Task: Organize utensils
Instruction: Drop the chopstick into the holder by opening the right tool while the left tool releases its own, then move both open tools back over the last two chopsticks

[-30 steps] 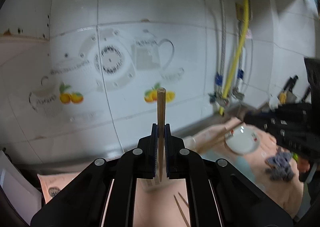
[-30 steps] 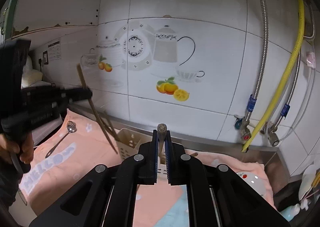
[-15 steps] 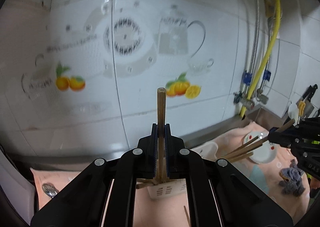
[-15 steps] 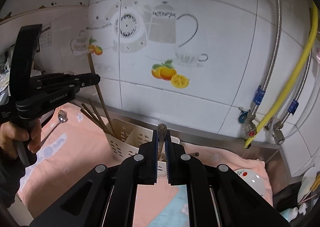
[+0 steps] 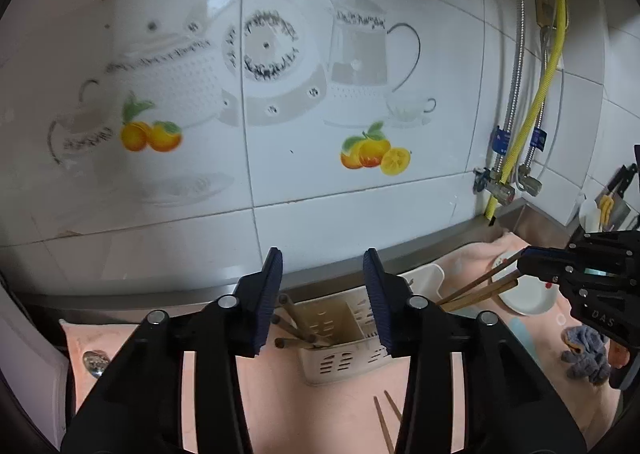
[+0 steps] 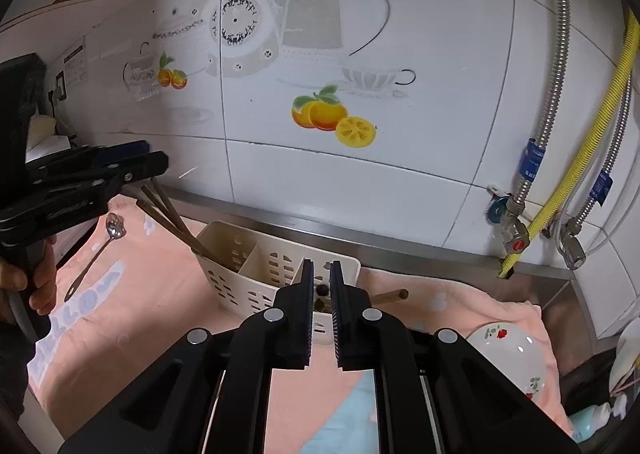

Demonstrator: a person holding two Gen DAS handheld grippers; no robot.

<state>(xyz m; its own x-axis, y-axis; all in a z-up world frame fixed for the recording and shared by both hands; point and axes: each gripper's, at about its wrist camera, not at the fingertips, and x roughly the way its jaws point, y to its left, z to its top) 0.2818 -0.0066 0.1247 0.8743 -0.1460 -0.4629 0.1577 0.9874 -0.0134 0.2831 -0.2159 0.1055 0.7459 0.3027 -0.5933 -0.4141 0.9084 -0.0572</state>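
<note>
Above the cream utensil caddy (image 5: 344, 338) on the peach towel (image 6: 160, 286), your left gripper (image 5: 324, 298) is spreading its jaws with nothing between them, poised over the caddy's left compartment, where several wooden chopsticks (image 5: 294, 324) lean out over the rim, their tips down inside. That placement reads as deliberate: the slotted caddy stands against the steel ledge below the tiled wall so that long utensils can rest upright and drain. Your right gripper (image 6: 321, 286) hangs over the caddy's right end with only a narrow gap between its pads; from its own camera you cannot tell whether they press on anything, but the left view shows a pair of chopsticks (image 5: 480, 288) running from its tips down into the right compartment, so it looks closed on them, likely guiding them in at a slant. More work appears to remain: a metal spoon (image 6: 96, 254) lies on the towel to the left of the caddy, two loose chopsticks (image 5: 386, 418) lie on the towel in front of it, and another stick (image 6: 390, 296) pokes out level beside its right end. A white floral bowl (image 6: 508, 354) sits farther right.
</note>
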